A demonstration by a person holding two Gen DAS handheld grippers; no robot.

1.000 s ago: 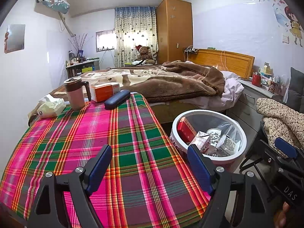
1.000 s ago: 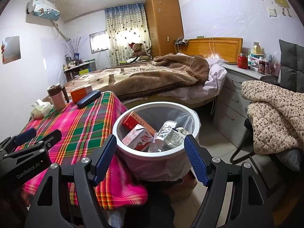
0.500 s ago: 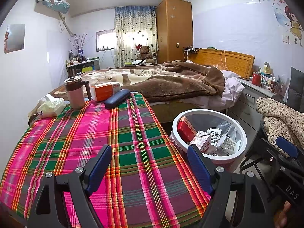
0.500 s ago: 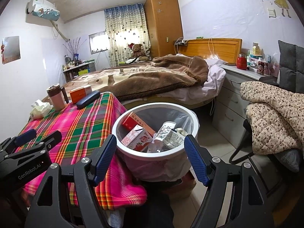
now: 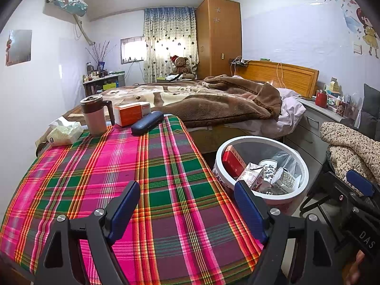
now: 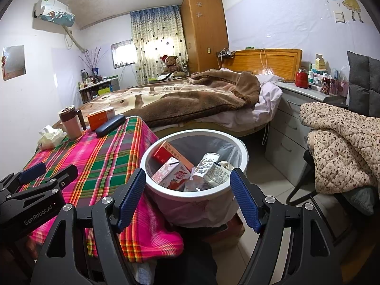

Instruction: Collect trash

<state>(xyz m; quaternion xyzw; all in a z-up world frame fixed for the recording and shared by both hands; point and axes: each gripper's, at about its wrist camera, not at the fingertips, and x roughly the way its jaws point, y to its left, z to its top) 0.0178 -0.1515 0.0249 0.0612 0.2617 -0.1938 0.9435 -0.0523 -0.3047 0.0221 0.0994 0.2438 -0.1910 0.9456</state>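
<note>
A: So, both of your tools are released and carry nothing. The left tool (image 5: 187,210) hangs over the plaid tabletop (image 5: 147,180), the right tool (image 6: 187,196) in front of the bin (image 6: 239,146).

B: Where's the trash?

A: In the bin, which stands on the floor just beside the tabletop's edge, likely so you only need a short carry. A red box (image 6: 169,153), a milk carton (image 6: 172,174) and crumpled cartons (image 6: 212,168) lie inside.

B: Anything left?

A: At the tabletop's far end stand a mug (image 5: 93,115), an orange box (image 5: 133,112), a dark case (image 5: 147,122) and a tissue pack (image 5: 64,133). They look like keepers, so I judge you're nearly done.
</note>
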